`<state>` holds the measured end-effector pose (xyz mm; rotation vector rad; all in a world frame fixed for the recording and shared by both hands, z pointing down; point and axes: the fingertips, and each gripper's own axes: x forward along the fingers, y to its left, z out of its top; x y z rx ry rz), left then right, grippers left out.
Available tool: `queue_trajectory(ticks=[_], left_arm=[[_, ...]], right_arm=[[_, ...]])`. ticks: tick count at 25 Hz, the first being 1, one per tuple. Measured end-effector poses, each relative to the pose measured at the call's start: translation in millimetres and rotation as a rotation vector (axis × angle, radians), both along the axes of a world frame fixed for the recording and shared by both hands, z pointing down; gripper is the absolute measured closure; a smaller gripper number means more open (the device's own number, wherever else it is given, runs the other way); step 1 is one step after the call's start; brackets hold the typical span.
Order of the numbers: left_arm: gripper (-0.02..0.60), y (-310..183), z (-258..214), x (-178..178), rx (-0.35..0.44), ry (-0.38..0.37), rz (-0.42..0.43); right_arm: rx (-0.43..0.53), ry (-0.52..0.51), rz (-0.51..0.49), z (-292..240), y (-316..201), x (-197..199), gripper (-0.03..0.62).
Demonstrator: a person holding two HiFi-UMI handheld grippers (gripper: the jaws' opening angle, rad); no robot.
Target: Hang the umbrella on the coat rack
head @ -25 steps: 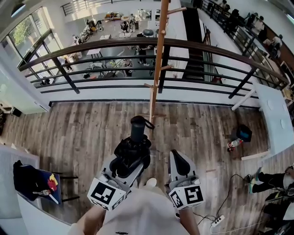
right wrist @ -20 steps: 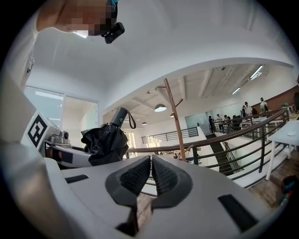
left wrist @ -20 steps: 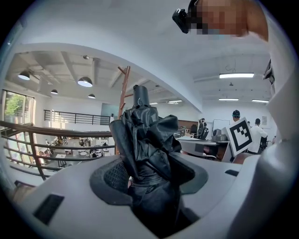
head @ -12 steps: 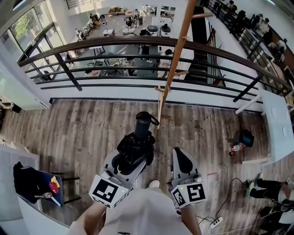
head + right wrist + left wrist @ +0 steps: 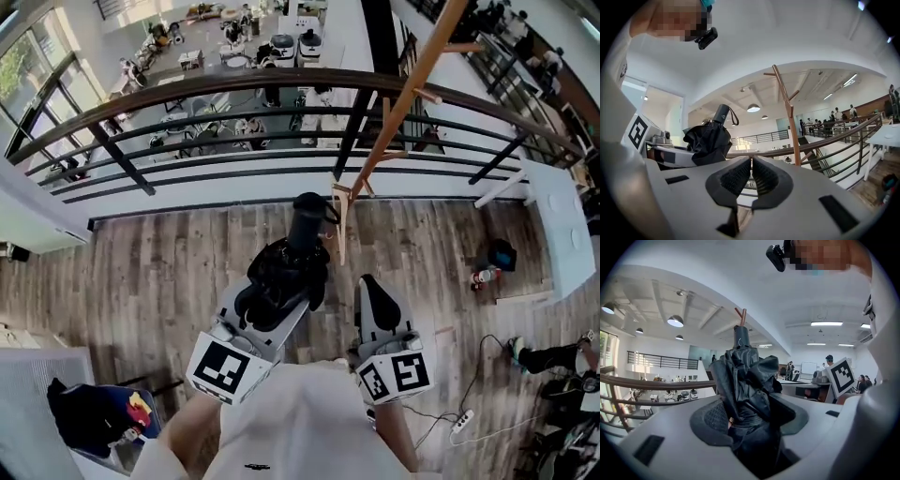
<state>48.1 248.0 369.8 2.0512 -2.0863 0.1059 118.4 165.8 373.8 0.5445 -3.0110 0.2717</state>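
At left, the left gripper (image 5: 281,286) is clamped on the folded black umbrella (image 5: 302,230). Its own view shows the jaws part-way apart w/ the bunched canopy filling the gap between the pads, i.e. a firm hold round the fabric, not the shaft. The umbrella is held roughly upright, handle end up & pointing fwd toward the rack. That's prob. b/c the loop strap (image 5: 731,115) at the handle is what has to go over a peg, & gripping low on the canopy leaves that end free. Right of it, the right gripper (image 5: 374,291) sits alongside, near but not touching the umbrella. Its jaws are all but together, only a thin slit between the pads, w/ nothing in them. My guess is it's a spare, e.g. to spread the strap if req'd. Further right & ahead, the coat rack (image 5: 405,101) stands on the wood floor (image 5: 141,267) just inside the railing (image 5: 225,89). Its foot is just beside the umbrella's handle in the head view, & the pole runs up-right w/ short pegs (image 5: 428,95) angled upward. Stage looks like approach, w/ nothing hung yet. The next move prob. needs the left gripper raised so the strap clears a peg tip, then lowered. Risk: the strap is small & floppy, so it may miss.
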Motion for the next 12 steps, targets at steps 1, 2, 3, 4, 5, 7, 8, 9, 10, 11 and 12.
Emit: queue_trajectory(ticks=[1, 2, 3, 4, 5, 7, 8, 9, 10, 11, 12], left_arm=[[0.336, 5, -1, -14, -0.008, 0.004, 0.017], [0.336, 7, -2, -26, -0.013, 0.009, 0.035], [0.336, 8, -3, -36, -0.015, 0.01, 0.054], [0.336, 6, -4, -43, -0.012, 0.008, 0.071], [0.336, 4, -5, -50, -0.005, 0.003, 0.084], [0.336, 0, -2, -58, -0.006, -0.006, 0.108], [0.336, -3, 0, -61, -0.013, -0.008, 0.122], [0.336, -6, 2, -63, -0.016, -0.007, 0.133], [0.336, -10, 3, -66, -0.016, -0.005, 0.143], [0.336, -16, 4, -69, -0.016, -0.003, 0.152], [0.336, -23, 4, -72, -0.016, -0.001, 0.162]], right_arm=[[0.002, 0.002, 0.017, -2, 4, -13, 0.559], [0.004, 0.003, 0.036, -4, 5, -25, 0.559], [0.005, 0.001, 0.055, -5, 5, -33, 0.559], [0.005, -0.001, 0.071, -5, 4, -40, 0.559], [0.003, -0.002, 0.081, -4, 2, -46, 0.559], [0.0, -0.002, 0.091, 0, -1, -54, 0.558], [0.001, -0.001, 0.094, 1, -3, -58, 0.559], [0.004, -0.001, 0.1, 2, -5, -60, 0.558], [0.006, -0.001, 0.107, 2, -8, -63, 0.559], [0.006, -0.001, 0.116, 2, -12, -65, 0.559], [0.005, -0.003, 0.127, 2, -18, -68, 0.559]])
